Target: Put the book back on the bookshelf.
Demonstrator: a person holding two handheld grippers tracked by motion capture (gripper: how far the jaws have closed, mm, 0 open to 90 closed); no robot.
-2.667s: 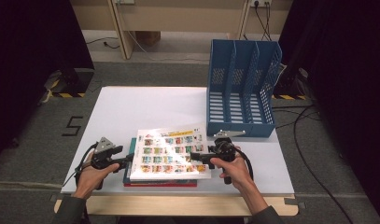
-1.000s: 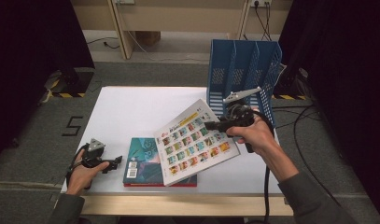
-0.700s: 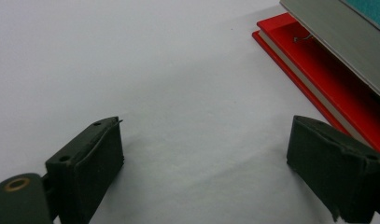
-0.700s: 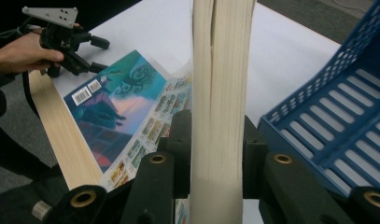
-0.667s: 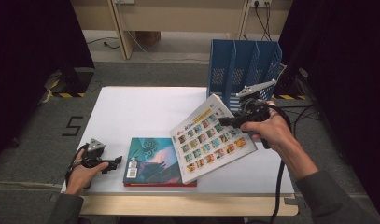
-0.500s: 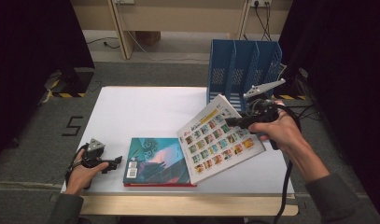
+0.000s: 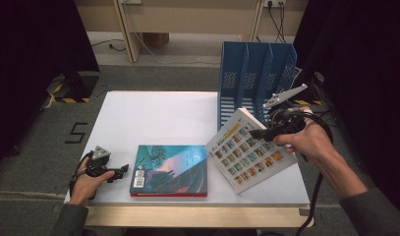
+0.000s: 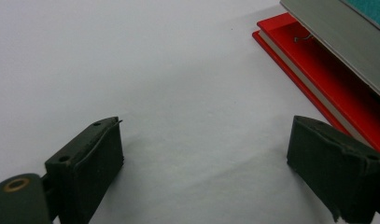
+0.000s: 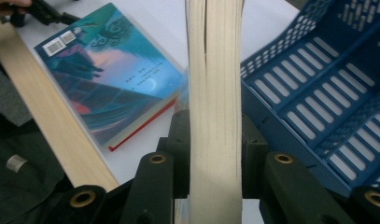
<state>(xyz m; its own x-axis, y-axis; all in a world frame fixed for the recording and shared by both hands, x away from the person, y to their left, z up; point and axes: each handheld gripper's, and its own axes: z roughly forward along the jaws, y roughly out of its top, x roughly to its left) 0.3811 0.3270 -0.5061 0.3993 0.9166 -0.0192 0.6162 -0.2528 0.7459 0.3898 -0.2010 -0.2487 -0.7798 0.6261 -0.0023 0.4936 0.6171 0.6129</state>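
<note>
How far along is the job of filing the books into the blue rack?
Done: the picture-grid book is lifted, clamped in the right gripper. In hand: it hangs tilted in front of the blue file rack. Left: slotting it in; the teal book lies flat beside the open left gripper.

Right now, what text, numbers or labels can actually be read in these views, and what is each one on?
"5": black mark on the grey floor, left of the table.
Barcode sticker on the teal book: digits too small to read.
Picture-grid book in the right gripper: red print at a corner and captions are blurred.
Blue file rack: no lettering visible.
</note>
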